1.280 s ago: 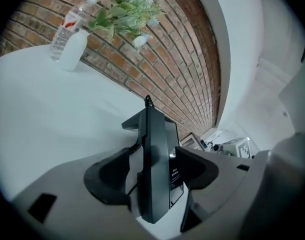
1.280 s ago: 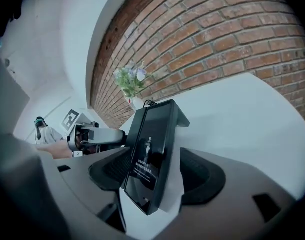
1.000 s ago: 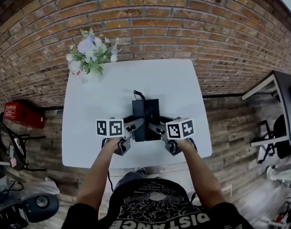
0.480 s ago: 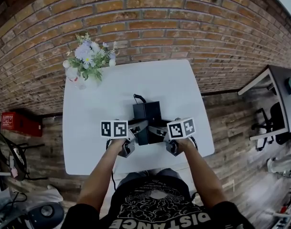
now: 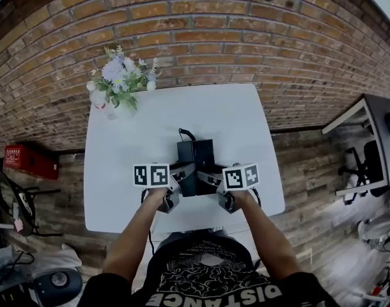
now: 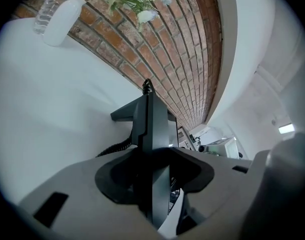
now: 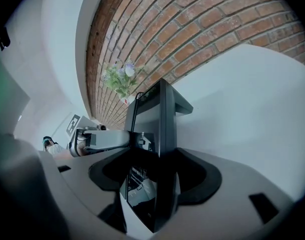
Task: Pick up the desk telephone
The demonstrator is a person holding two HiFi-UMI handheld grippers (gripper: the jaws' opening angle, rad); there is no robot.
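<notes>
Telephone (image 5: pixel 195 155) is bracketed sideways, its left edge enclosed by the closing left gripper (image 5: pixel 184 171) and its right edge clamped by the right gripper (image 5: pixel 210 175).

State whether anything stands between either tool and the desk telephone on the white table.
Nothing visible does. The desk telephone sits between the jaws of the left tool and the right tool, one on each side; the left tool's jaws are closing. The flower vase stands far behind it.
</notes>
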